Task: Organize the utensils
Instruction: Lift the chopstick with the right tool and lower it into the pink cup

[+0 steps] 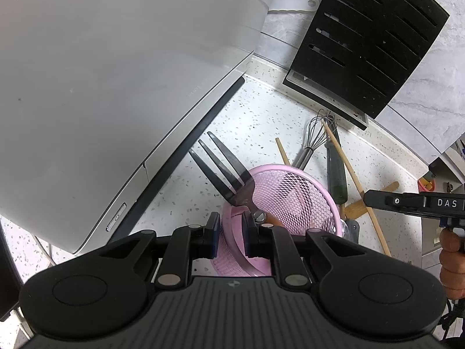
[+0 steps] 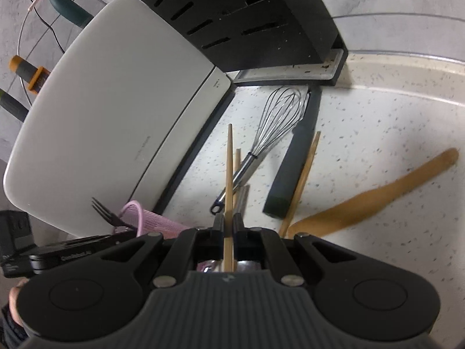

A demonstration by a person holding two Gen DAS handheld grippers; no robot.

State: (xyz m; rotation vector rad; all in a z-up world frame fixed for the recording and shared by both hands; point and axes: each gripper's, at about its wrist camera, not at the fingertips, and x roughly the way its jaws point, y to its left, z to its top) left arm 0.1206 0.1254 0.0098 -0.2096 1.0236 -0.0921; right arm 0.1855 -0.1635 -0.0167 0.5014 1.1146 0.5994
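Right gripper point(image 2: 229, 224): fingers pinching a slim wooden chopstick point(image 2: 229, 174), long axis running away from the camera over the speckled surface point(image 2: 377, 133). Left gripper point(image 1: 229, 226): fingers nearly together on the pink mesh basket point(image 1: 293, 195) rim. Dark three-tined fork point(image 1: 223, 168) leaning out of the basket, tines up toward the smooth white appliance point(image 1: 116, 87). Wire whisk point(image 2: 276, 122), flat wooden spatula point(image 2: 377, 195) and slotted black knife block point(image 2: 247, 14) clearest in the right wrist view.

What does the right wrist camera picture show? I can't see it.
The right hand-held gripper is shut on a chopstick pointing away over a speckled counter. A whisk, a wooden spatula and another chopstick lie beyond; a pink basket sits left.
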